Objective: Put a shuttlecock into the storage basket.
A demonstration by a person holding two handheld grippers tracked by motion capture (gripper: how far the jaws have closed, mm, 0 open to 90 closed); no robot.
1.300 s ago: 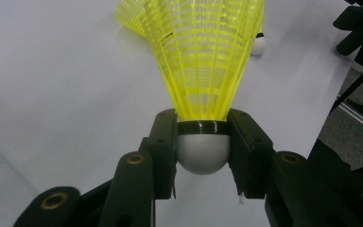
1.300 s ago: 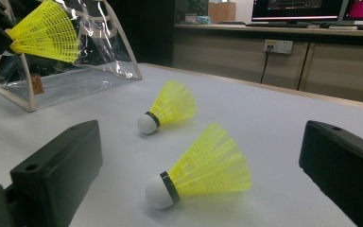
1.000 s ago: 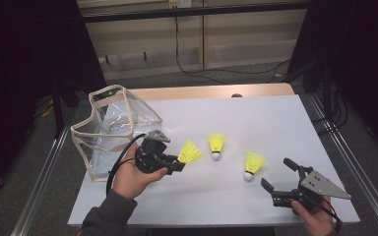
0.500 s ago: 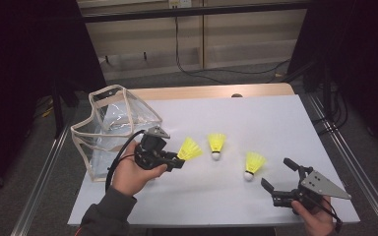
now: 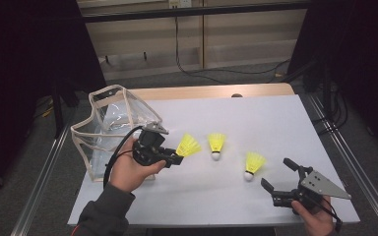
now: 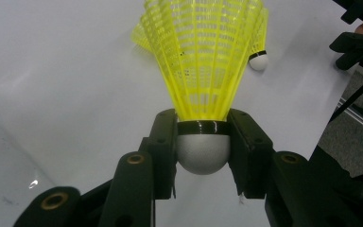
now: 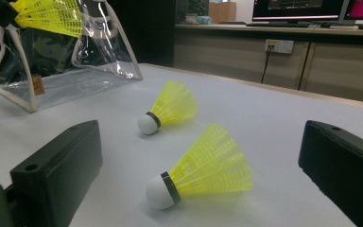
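My left gripper [image 5: 173, 160] is shut on the white cork of a yellow shuttlecock [image 5: 189, 146], held above the table just right of a clear plastic bag [image 5: 112, 129]. In the left gripper view the pads [image 6: 165, 151] clamp the cork [image 6: 203, 152] from both sides, skirt pointing away. Two more yellow shuttlecocks lie on the white table: one in the middle [image 5: 216, 145], one nearer the right [image 5: 253, 165]. My right gripper [image 5: 281, 175] rests open at the front right. Its jaws frame the nearer shuttlecock [image 7: 203, 168], not touching it, with the other [image 7: 168, 108] behind.
The clear bag [image 7: 61, 61] with cream edging stands open at the table's left edge [image 5: 78, 196]. A wooden strip [image 5: 211, 92] runs along the far edge. Metal rails [image 5: 44, 182] flank the table. White tabletop [image 5: 256, 123] stretches across the back right.
The left hand has lifted the held shuttlecock slightly and drawn it a little toward the bag. The right gripper has stayed where it was.
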